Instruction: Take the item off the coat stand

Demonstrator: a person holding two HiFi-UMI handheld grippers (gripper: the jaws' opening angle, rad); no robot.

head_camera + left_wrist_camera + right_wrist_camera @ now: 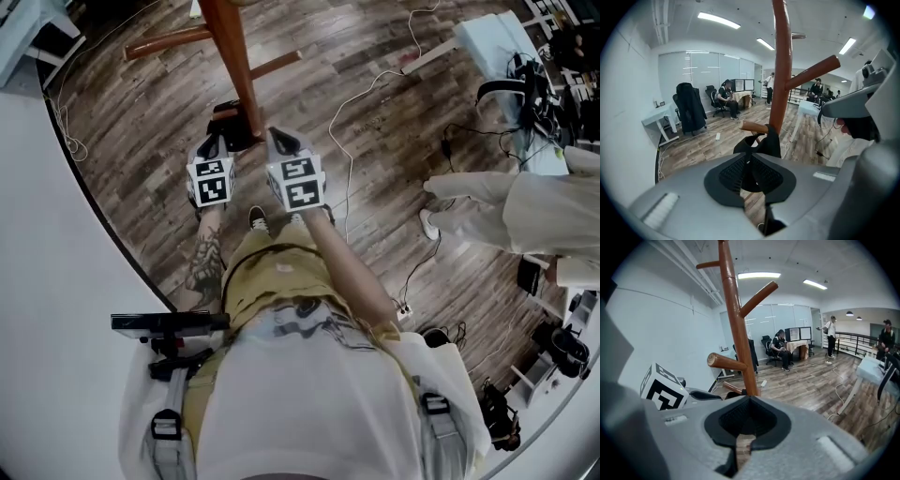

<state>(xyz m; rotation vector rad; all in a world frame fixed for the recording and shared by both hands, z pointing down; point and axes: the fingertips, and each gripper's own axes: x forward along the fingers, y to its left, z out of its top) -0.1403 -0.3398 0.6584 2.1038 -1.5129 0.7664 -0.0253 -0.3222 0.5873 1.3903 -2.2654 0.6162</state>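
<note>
Two black fingers of the left gripper (749, 161) are pressed together on a fold of the black cloth item (767, 143). It runs straight up and away from them to a short wooden peg (752, 126) low on the coat stand (782, 70), where it is draped. The right gripper (750, 398) is closed too, with nothing between its fingers, and points at the same pole from just beside the left one. From above, both grippers sit side by side against the pole, so the left is the one that matters. The peg pokes out sideways from the pole with its free end to the left. I'd say the cloth has to slide off that way, along the peg, rather than be pulled straight back.
</note>
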